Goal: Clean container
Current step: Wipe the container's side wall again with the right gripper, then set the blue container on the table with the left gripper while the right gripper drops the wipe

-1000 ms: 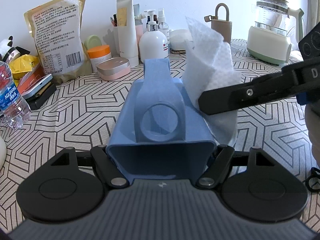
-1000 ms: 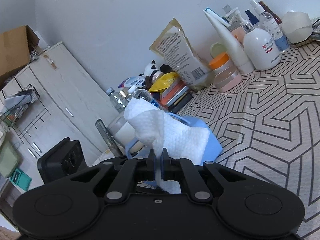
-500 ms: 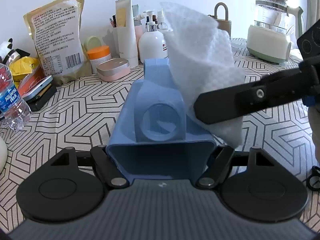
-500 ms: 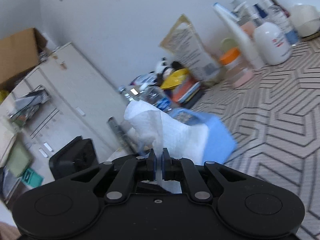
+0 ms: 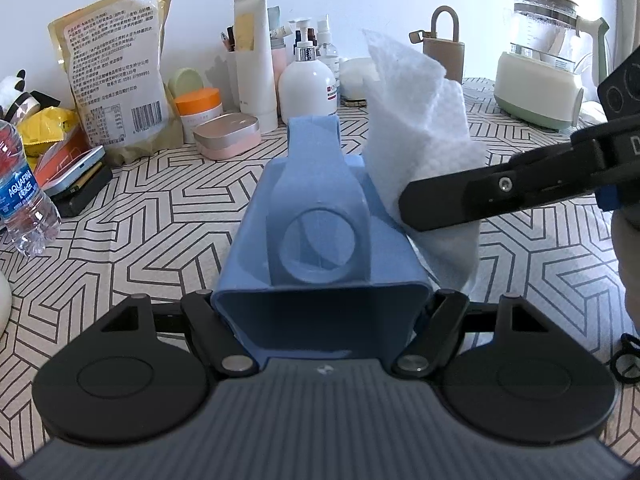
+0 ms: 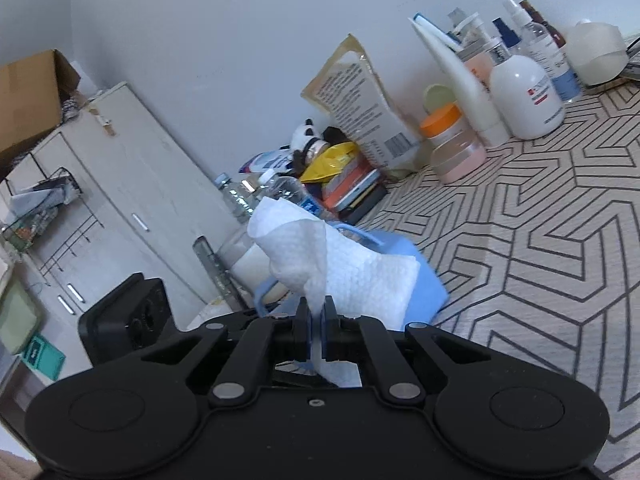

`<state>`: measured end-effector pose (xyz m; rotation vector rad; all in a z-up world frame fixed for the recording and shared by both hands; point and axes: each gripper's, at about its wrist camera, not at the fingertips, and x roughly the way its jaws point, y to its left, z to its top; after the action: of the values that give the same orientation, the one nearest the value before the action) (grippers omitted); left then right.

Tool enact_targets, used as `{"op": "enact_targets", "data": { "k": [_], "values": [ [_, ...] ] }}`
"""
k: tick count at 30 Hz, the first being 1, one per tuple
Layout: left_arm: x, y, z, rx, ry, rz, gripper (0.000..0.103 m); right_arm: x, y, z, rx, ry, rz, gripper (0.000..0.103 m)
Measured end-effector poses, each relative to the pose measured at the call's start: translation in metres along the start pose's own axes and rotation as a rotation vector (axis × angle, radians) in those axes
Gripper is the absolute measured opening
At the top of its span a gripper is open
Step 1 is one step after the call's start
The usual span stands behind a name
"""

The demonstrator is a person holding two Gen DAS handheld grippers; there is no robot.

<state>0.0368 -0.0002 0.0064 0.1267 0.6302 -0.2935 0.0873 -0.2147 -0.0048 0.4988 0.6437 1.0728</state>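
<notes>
Wiping the outside of the blue container (image 5: 320, 216) appears to be the step in hand, and it is best judged from the nearest parts outward. Nearest in the left wrist view, the left tool (image 5: 320, 320) is clenched on the container's near end, one finger against each side wall, so the container is carried above the patterned bench (image 5: 160, 216) with its handle strap reaching away toward the far side. That grip should be kept firm and level, since any wiping pressure from the right will tend to twist the container between the pads.

Just beyond, on the container's right flank, a white paper towel (image 5: 420, 120) is pressed against the wall. It is pinched by the right tool (image 6: 316, 320), whose jaws are seen clamped on a fold of the towel in the right wrist view. Only a narrow fold is held, so long strokes could pull the sheet free; short strokes along the wall are probably safer. The loose upper corner stands above the container and might be folded down to give a thicker pad.

Farther off, bottles, jars and a food pouch (image 5: 116, 80) are lined along the wall, with a kettle (image 5: 540, 60) at far right. They are well apart from the work and should stay undisturbed if the strokes are kept short.
</notes>
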Motion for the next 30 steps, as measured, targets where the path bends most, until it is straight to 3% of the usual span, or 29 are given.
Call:
{"op": "enact_targets", "data": {
  "k": [8, 14, 19, 22, 27, 30],
  "values": [
    [0.003, 0.001, 0.002, -0.002, 0.001, 0.009, 0.074, -0.001, -0.008, 0.0, 0.011, 0.006, -0.068, 0.007],
    [0.006, 0.004, 0.004, -0.039, -0.001, 0.072, 0.075, -0.009, -0.004, 0.002, -0.04, -0.036, -0.146, 0.007],
    [0.008, 0.008, 0.005, -0.082, 0.002, 0.121, 0.075, -0.008, 0.014, 0.001, -0.23, -0.052, -0.41, 0.007],
    [0.009, 0.01, 0.006, -0.096, 0.003, 0.136, 0.075, 0.01, 0.022, -0.006, -0.383, 0.001, -0.598, 0.007],
    [0.008, 0.004, 0.006, -0.074, 0.005, 0.144, 0.077, 0.025, 0.021, -0.012, -0.412, 0.089, -0.581, 0.007],
    [0.005, 0.003, 0.005, -0.08, -0.002, 0.146, 0.088, 0.023, 0.019, -0.01, -0.394, 0.086, -0.57, 0.023]
  ]
}}
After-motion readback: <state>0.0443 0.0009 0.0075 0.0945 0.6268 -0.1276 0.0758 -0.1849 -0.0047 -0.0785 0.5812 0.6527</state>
